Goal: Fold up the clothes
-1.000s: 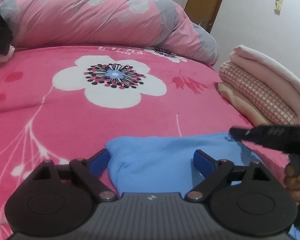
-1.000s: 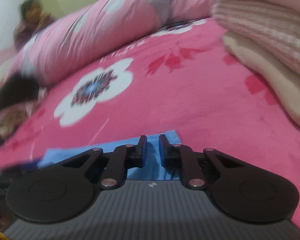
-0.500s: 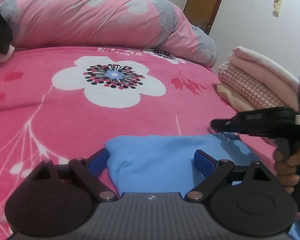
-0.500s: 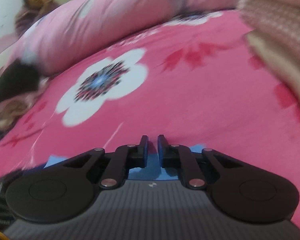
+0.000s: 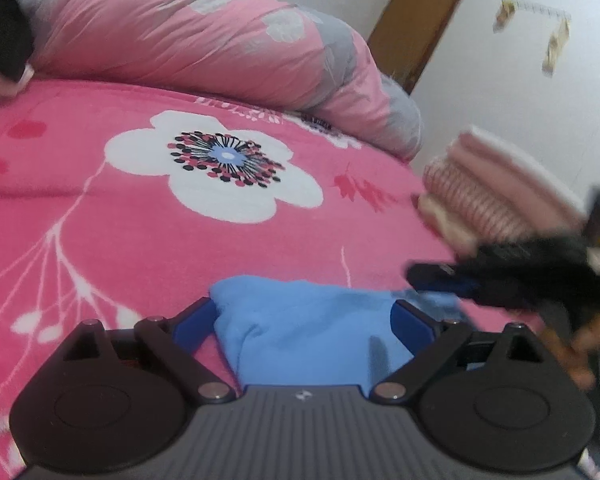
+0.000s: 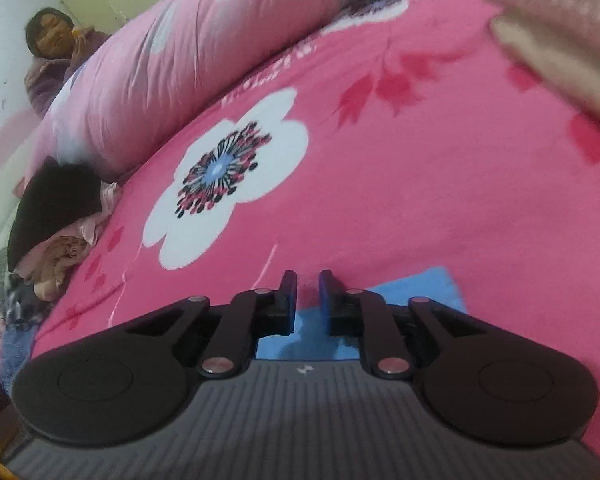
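A light blue garment (image 5: 308, 340) lies partly folded on the pink flowered bedspread (image 5: 100, 220). My left gripper (image 5: 304, 312) stands open over it, one blue finger at the cloth's left edge and the other on its right part. My right gripper (image 5: 416, 272), held by a hand (image 5: 580, 344), reaches in from the right above the garment's right corner. In the right wrist view the right gripper (image 6: 308, 280) has its jaws almost together, with only a thin slit and nothing in it. The blue garment (image 6: 420, 288) shows below and to the right of its fingers.
A stack of folded pink and beige clothes (image 5: 500, 200) sits at the bed's right edge. A rolled pink and grey quilt (image 5: 180, 28) lines the far side. Unfolded dark and pink clothes (image 6: 56, 240) are heaped at the left. A person (image 6: 56, 48) sits beyond the quilt.
In the left wrist view my right gripper rose and moved left over the garment's right corner. The right wrist view swung left, away from the folded stack. The garment stayed put.
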`<state>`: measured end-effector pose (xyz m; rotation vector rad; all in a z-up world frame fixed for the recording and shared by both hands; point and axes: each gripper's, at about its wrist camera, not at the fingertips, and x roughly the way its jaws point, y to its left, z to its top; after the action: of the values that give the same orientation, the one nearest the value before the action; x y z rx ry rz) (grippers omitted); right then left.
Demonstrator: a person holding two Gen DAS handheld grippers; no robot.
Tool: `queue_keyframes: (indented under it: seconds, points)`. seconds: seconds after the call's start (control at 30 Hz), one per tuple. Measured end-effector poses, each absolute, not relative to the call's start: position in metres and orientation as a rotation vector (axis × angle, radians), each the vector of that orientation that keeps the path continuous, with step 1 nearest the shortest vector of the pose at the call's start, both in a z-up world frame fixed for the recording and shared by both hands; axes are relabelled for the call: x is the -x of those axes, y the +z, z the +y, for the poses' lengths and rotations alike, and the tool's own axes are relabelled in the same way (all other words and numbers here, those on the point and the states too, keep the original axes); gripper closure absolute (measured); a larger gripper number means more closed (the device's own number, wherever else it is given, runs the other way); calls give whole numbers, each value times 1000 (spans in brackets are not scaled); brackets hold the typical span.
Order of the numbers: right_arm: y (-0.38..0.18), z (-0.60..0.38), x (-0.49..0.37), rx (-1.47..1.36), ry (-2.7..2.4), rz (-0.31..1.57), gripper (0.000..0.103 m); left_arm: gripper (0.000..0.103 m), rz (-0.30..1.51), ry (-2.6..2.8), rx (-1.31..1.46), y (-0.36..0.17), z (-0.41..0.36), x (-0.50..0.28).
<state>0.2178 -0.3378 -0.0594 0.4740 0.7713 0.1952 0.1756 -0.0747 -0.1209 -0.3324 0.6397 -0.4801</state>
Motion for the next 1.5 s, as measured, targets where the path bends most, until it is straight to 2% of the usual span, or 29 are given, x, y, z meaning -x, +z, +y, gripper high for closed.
queue_keyframes:
  seconds: [0.13,0.27,0.37,0.4,0.43,0.5,0.53,0.57,0.7,0.73,0.77,0.97,1.13,1.5]
  points:
    - [-30,-333,-160,-362,208,690,90,8,578,-406,355,-103,-63,-159]
    - [-15,-324,-100,-223,206,626,88,5,518,-454,251,-74,-66,-118]
    - [-29,-308,-73,-126,192,646,84,5,574,-505,75,-64,-91,-88]
    - [-38,-304,-67,-105,184,669,81,5,602,-520,22,-64,-100,-79]
    - [-48,-300,-63,-80,169,685,74,5,637,-516,-25,-68,-110,-72]
    - [-60,-293,-54,-30,131,688,72,5,710,-491,-107,-80,-127,-60]
    - [-59,-289,-50,-22,113,680,67,5,744,-466,-123,-86,-132,-58]
    - [-56,-287,-47,-21,96,678,55,5,775,-442,-134,-91,-135,-56]
    - [-41,-290,-25,-29,29,653,26,2,830,-406,-60,-93,-131,-58]
    - [-41,-292,-19,-27,9,650,12,2,841,-396,-52,-93,-130,-59]
    - [-43,-294,-14,-25,-4,659,3,1,842,-389,-51,-93,-129,-58]
    - [-60,-297,1,-21,-51,724,1,0,833,-330,-69,-94,-134,-52]
    - [-68,-312,6,-154,-41,747,1,0,825,-296,-59,-94,-136,-48]
    - [-74,-318,13,-208,-16,697,1,0,820,-272,-69,-94,-139,-45]
